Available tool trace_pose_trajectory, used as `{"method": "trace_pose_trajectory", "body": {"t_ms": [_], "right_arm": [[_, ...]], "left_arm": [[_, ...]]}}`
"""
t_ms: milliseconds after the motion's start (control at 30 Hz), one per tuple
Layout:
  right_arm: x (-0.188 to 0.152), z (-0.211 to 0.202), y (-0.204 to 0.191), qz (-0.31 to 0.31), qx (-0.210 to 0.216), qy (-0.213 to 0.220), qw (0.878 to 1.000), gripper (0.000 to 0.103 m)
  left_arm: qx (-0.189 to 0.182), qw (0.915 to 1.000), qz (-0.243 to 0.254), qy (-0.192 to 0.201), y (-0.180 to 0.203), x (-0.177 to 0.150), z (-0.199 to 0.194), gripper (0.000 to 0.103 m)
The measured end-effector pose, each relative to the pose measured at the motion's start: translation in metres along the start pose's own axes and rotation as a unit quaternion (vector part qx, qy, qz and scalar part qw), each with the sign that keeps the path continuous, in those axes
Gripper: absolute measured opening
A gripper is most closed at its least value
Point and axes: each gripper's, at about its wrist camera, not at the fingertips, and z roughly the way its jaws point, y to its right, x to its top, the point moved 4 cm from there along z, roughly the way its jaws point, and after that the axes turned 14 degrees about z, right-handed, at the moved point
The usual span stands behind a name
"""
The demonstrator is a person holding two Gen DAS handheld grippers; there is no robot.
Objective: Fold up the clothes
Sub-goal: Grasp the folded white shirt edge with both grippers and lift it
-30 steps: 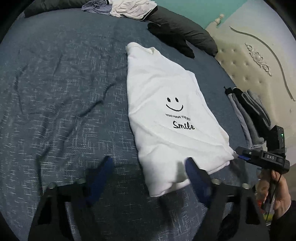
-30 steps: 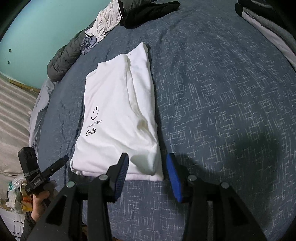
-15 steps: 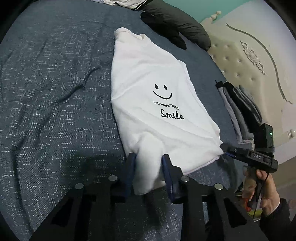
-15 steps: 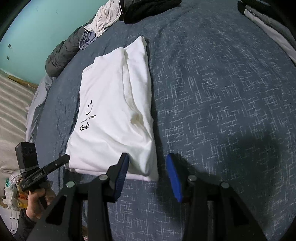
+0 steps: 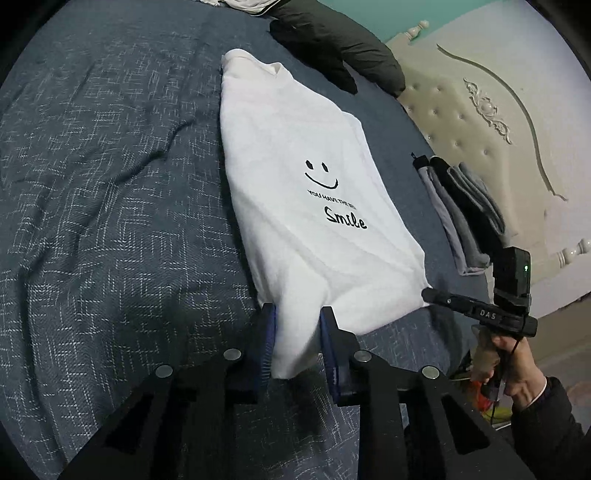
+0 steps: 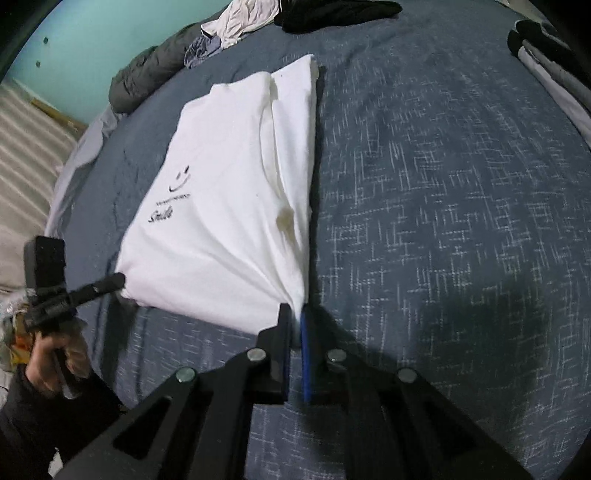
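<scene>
A white T-shirt (image 5: 295, 155) with a black smiley and "Smile" print lies folded lengthwise on the dark blue bed cover (image 5: 110, 184). My left gripper (image 5: 295, 321) is shut on the shirt's near hem corner, cloth bunched between its blue pads. In the right wrist view the same white T-shirt (image 6: 229, 192) stretches away from me, and my right gripper (image 6: 294, 314) is shut on its other near hem corner, the fabric pulled into creases toward the pads. Each view shows the opposite gripper at the hem's far end, held by a hand (image 5: 517, 373).
A stack of folded grey and black clothes (image 5: 458, 206) lies by the cream headboard (image 5: 498, 110). Unfolded garments, a dark jacket (image 5: 340, 48) and a light pile (image 6: 229, 26), sit at the bed's far side. The blue cover (image 6: 443, 184) spreads wide to the right.
Both grippers went from open to shut: the left closed on the hem corner half a second ago, the right closed on its corner just now. The hem is drawn taut between them.
</scene>
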Motion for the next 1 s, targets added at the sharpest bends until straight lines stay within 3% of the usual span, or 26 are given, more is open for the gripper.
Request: {"method": "trace_pose_trajectory", "body": {"t_ms": [133,300,367,433,500,567,733,867,1000], "right_arm": [[0.002,0.002,0.001,-0.002,-0.007,0.003,1.0,0.004],[0.011,-0.005,0.001,0.022,0.016,0.005,1.0,0.01],[0.018,-0.009,0.001,0.03,0.021,0.012,0.999,0.022],[0.028,-0.012,0.001,0.04,0.021,0.025,0.999,0.051],[0.035,-0.009,0.001,0.059,0.035,0.02,0.997,0.052],[0.039,0.002,0.001,0.081,0.05,-0.001,0.995,0.055],[0.03,0.026,-0.006,0.069,0.026,-0.042,0.996,0.056],[0.024,0.03,-0.01,0.063,0.025,-0.055,0.996,0.056],[0.02,0.033,-0.015,0.052,0.011,-0.06,0.997,0.056]], "left_arm": [[-0.002,1.0,0.001,-0.003,0.0,0.002,-0.001,0.026],[-0.004,1.0,-0.006,-0.006,-0.003,0.004,-0.003,0.03],[-0.002,0.9999,-0.014,-0.002,-0.004,0.01,-0.006,0.036],[0.003,0.9998,-0.019,0.005,-0.007,0.014,-0.01,0.041],[0.004,0.9996,-0.027,0.003,-0.01,0.016,-0.008,0.058],[-0.002,0.9994,-0.032,-0.009,-0.012,0.015,0.0,0.058],[-0.031,0.9976,-0.056,-0.026,-0.018,0.007,0.017,0.058],[-0.05,0.9952,-0.082,-0.021,-0.023,0.003,0.026,0.058],[-0.054,0.9955,-0.073,-0.028,-0.017,0.006,0.028,0.057]]}}
